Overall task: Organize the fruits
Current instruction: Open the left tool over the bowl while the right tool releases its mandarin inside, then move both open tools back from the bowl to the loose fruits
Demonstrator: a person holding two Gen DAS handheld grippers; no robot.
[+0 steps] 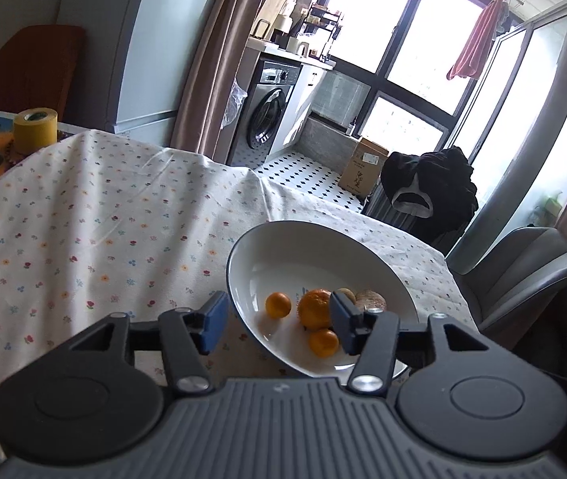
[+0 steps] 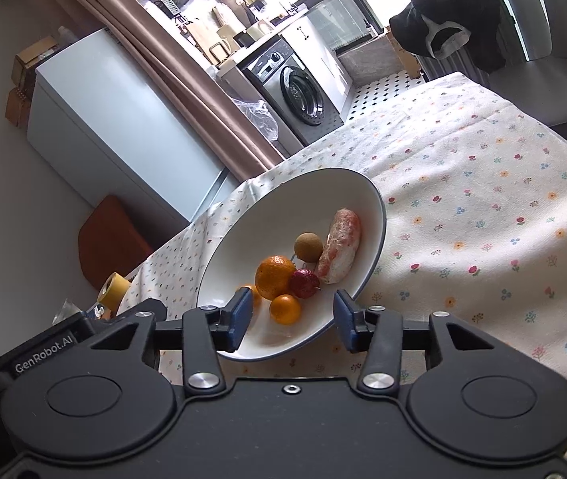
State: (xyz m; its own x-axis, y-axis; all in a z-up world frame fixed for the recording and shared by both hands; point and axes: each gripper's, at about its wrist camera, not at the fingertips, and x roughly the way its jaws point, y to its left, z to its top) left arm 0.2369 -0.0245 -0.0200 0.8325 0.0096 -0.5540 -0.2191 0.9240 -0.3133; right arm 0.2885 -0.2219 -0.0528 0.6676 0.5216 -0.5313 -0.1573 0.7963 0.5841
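I find both the left gripper (image 1: 279,321) and right gripper (image 2: 293,319) with jaws apart and empty above the white bowl (image 2: 283,199), where every visible fruit, large orange (image 2: 274,277) included, already sits, so little appears left.

Strong daylight floods through the large black-framed windows (image 1: 403,40) at the upper right of the left view, blown out to pure white. Soft shadows band the floral white tablecloth (image 2: 483,199). Fisheye distortion bends straight edges near the borders; corners darken.
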